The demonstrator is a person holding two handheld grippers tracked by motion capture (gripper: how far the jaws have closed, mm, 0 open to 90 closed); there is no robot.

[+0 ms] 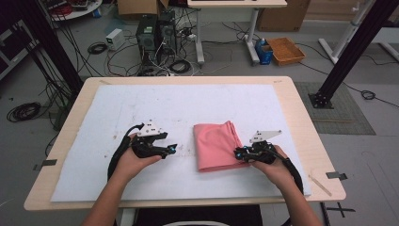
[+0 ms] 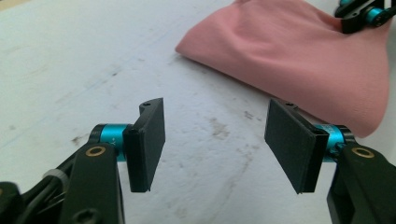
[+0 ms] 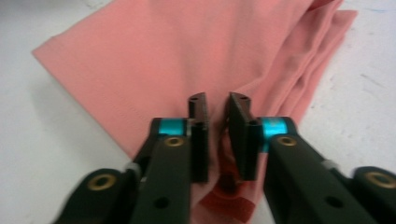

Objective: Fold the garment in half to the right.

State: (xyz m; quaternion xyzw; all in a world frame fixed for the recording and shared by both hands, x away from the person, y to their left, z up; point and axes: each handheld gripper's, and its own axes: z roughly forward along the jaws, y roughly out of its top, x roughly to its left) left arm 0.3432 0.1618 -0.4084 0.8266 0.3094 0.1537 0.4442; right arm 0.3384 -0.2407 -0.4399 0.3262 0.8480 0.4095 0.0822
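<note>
My right gripper (image 3: 217, 140) has its two black jaws pinched close, a ridge of the pink cloth (image 3: 154, 60) bunched up between the pads, so I've got hold of fabric there. That's the near right corner of the cloth as the high view has it, and the folded layers fan out past the jaws toward the far side in my right gripper view. From above, the right gripper (image 1: 242, 154) sits at the cloth's lower right edge, my hand wrapped round its body and the grey plate standing up just above it.

Over to my left gripper (image 2: 215, 144): jaws standing wide apart, nothing between the pads, only bare white mat (image 2: 84, 60) under them. Looking along it, the pink cloth (image 2: 299, 60) lies ahead and to the right, apart from the pads, one rounded edge of it passing just behind the right-hand jaw. Far off in that same view the other gripper's tip sits on the cloth's far edge.

From the high view, the left gripper (image 1: 170, 149) points toward the cloth, a strip of mat between them. The pink cloth (image 1: 216, 143) lies folded into a rough rectangle, right of centre on the white mat (image 1: 141, 103), which covers most of the wooden table (image 1: 301, 117). The mat carries grey smudges and scuffs around where I'm working
</note>
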